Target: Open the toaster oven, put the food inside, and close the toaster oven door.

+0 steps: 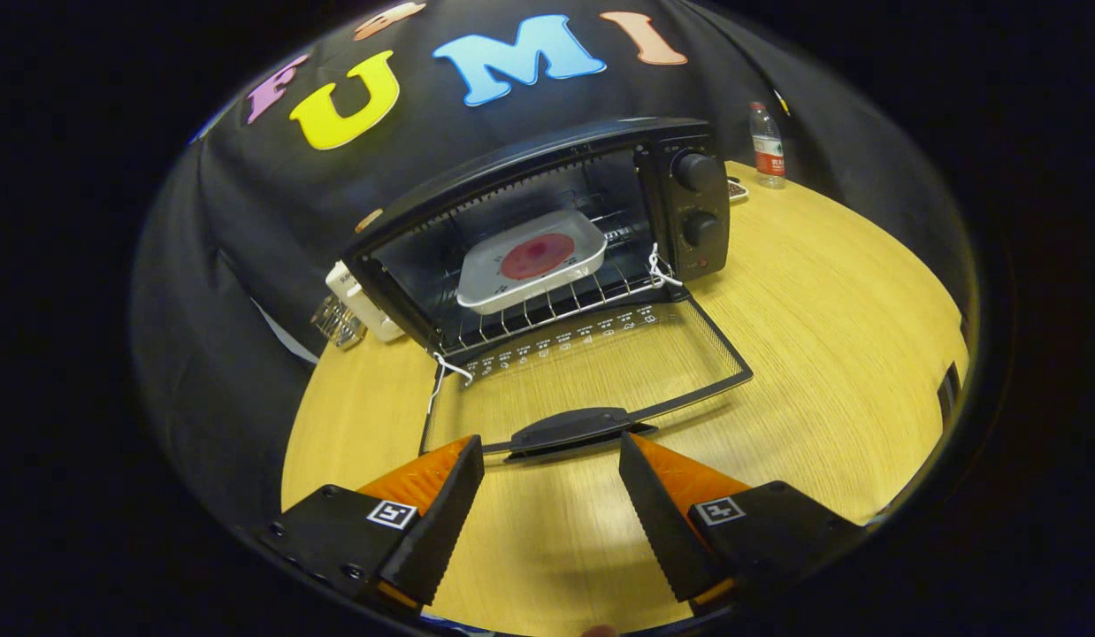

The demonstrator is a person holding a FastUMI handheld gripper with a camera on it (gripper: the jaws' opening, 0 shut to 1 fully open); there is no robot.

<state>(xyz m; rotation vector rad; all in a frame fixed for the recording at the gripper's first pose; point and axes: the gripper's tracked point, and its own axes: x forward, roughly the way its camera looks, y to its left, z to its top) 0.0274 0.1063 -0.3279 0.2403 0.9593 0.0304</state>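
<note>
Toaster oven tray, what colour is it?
White tray, with round red food in it; gripper view shows it best.

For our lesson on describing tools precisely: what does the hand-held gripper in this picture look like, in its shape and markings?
The hand-held gripper has two wedge-shaped fingers that taper toward their tips. Their inner faces are ridged like saw teeth. Each finger sits on a blocky black mount with small screws, and each mount bears a small square black-and-white marker. No cable can be seen.

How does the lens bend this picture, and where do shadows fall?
Gripper view: fisheye bends the wooden table edge into a curve and skews the toaster oven; a soft shadow lies on the table between the open claw fingers, just short of the door handle.
</note>
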